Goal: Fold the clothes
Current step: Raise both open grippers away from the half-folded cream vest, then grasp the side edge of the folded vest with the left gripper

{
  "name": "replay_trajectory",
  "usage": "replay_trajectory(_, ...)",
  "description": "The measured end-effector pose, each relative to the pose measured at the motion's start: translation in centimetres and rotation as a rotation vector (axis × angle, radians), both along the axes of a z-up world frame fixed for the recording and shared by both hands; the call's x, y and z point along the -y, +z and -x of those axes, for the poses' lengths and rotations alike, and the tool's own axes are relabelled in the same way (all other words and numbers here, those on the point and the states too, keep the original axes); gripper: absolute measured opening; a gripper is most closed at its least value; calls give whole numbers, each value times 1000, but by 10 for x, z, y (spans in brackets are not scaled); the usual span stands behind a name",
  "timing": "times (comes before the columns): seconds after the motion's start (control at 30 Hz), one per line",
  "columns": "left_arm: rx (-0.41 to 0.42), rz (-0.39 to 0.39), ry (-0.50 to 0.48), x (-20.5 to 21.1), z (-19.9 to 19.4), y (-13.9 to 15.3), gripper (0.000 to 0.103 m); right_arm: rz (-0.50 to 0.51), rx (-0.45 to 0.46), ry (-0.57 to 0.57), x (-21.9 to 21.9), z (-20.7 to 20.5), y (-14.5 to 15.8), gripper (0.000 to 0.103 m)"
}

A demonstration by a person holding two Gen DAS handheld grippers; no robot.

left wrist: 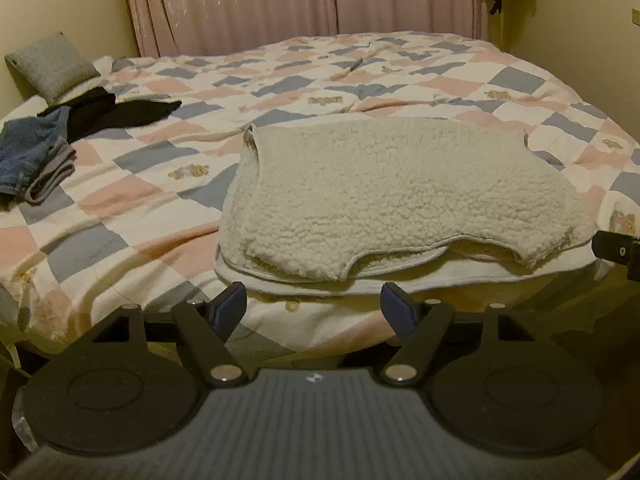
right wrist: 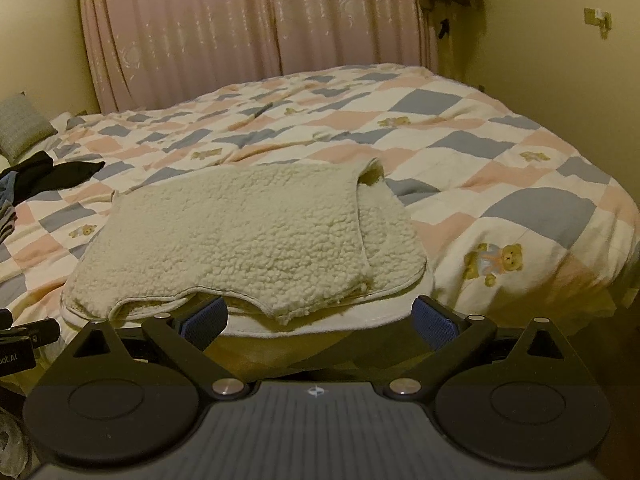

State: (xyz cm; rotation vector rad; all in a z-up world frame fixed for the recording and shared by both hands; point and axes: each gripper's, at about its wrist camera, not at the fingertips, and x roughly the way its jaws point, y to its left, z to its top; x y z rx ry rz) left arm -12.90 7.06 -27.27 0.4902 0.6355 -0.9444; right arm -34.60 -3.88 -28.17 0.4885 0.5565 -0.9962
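A cream fleece garment (left wrist: pixel 400 188) lies folded at the near edge of the bed, fluffy side up; it also shows in the right wrist view (right wrist: pixel 248 236). My left gripper (left wrist: pixel 314 306) is open and empty, just short of the garment's near hem, left of its middle. My right gripper (right wrist: pixel 320 318) is open and empty, level with the near hem below the garment's right half. Part of the right gripper shows at the right edge of the left wrist view (left wrist: pixel 616 252).
The bed carries a pink, blue and white checked quilt (left wrist: pixel 160 184). A pile of dark clothes, jeans (left wrist: pixel 24 156) and a black garment (left wrist: pixel 116 112), lies at the far left. A grey pillow (left wrist: pixel 50 64) leans on the wall. Pink curtains (right wrist: pixel 240 20) hang behind.
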Motion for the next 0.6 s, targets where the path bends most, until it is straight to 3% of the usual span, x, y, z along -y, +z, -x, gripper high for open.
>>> replay_trajectory(0.37, -112, -78, 28, 26, -37, -34, 71, -75, -60, -12, 33, -16, -19, 101)
replay_trajectory(0.6, -198, -29, 66, 30, -68, -43, 72, -111, -99, -14, 56, -28, -33, 101)
